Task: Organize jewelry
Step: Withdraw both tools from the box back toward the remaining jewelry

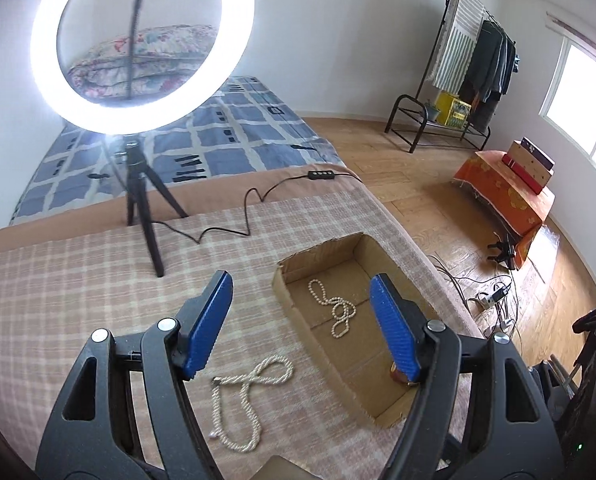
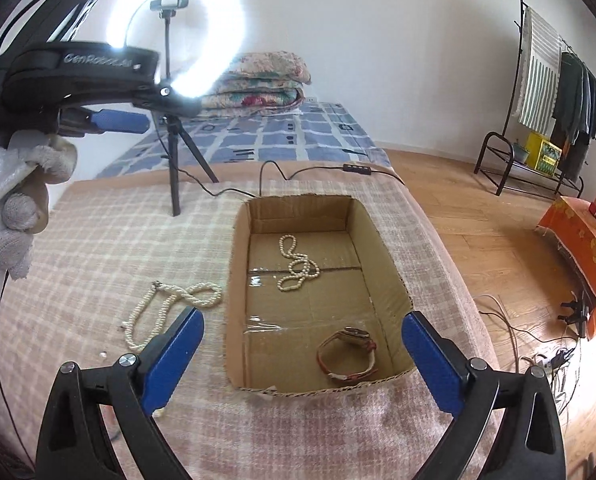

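Note:
An open cardboard box [image 1: 382,256] [image 2: 382,240] lies on the plaid cloth. Inside it are a pearl necklace [image 1: 334,308] [image 2: 296,268] and a brown-strapped watch [image 2: 348,354], mostly hidden by a finger in the left wrist view [image 1: 399,376]. A second, longer pearl necklace [image 1: 242,400] [image 2: 170,306] lies on the cloth left of the box. My left gripper [image 1: 302,292] is open and empty above the box's left edge; it also shows at upper left in the right wrist view [image 2: 118,120]. My right gripper [image 2: 304,330] is open and empty over the box's near end.
A lit ring light on a black tripod [image 1: 142,184] [image 2: 174,152] stands on the cloth behind the box, its cable [image 1: 254,204] trailing right. The table edge drops to a wooden floor [image 2: 478,216] on the right. Bedding [image 1: 234,132] lies beyond.

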A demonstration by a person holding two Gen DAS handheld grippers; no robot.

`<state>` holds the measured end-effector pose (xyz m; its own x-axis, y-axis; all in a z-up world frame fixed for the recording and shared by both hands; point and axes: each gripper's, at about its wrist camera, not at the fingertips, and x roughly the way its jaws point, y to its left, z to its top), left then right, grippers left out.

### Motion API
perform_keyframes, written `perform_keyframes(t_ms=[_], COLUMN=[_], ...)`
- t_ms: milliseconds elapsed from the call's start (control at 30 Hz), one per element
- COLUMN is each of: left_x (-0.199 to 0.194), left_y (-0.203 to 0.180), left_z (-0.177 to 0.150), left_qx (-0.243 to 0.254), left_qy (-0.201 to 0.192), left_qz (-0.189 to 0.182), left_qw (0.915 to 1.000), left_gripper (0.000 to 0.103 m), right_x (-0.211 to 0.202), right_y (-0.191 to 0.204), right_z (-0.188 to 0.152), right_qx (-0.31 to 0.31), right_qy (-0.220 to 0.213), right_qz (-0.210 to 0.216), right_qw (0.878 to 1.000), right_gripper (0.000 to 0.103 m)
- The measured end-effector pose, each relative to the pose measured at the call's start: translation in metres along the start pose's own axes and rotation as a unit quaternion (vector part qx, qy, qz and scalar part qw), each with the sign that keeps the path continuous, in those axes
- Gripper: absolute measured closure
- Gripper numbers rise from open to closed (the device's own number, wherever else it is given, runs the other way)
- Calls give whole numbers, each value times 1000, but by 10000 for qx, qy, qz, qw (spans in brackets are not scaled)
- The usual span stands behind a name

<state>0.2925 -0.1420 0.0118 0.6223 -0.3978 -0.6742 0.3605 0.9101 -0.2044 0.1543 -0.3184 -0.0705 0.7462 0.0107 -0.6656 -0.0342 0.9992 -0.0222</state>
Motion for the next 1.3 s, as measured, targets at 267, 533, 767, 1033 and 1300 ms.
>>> perform_keyframes(t_ms=[267,533,767,1033,1300], left_x=[-57,-90,-80,-52,-11], left_y=[27,61,82,77,75], left_z=[-31,-78,-126,-175,-202], left_qx=[70,26,463,1367,1802], left_qy=[-100,-28,492,1110,1697], left_qz=[100,246,306,-106,-374], left_qw=[9999,9997,9972,9843,9681], left_gripper=[30,30,52,75,85], right_x=[-23,-25,-12,5,30], right_y=[21,37,46,60,83], right_z=[-12,-30,-46,-60,-74], right_qx=[136,210,185,78,-192], right_qy=[-32,150,524,949,1416], right_qz=[433,712,968,1271,1411], right_qw=[9990,9971,9938,9873,9796], right_gripper=[3,8,23,38,51])
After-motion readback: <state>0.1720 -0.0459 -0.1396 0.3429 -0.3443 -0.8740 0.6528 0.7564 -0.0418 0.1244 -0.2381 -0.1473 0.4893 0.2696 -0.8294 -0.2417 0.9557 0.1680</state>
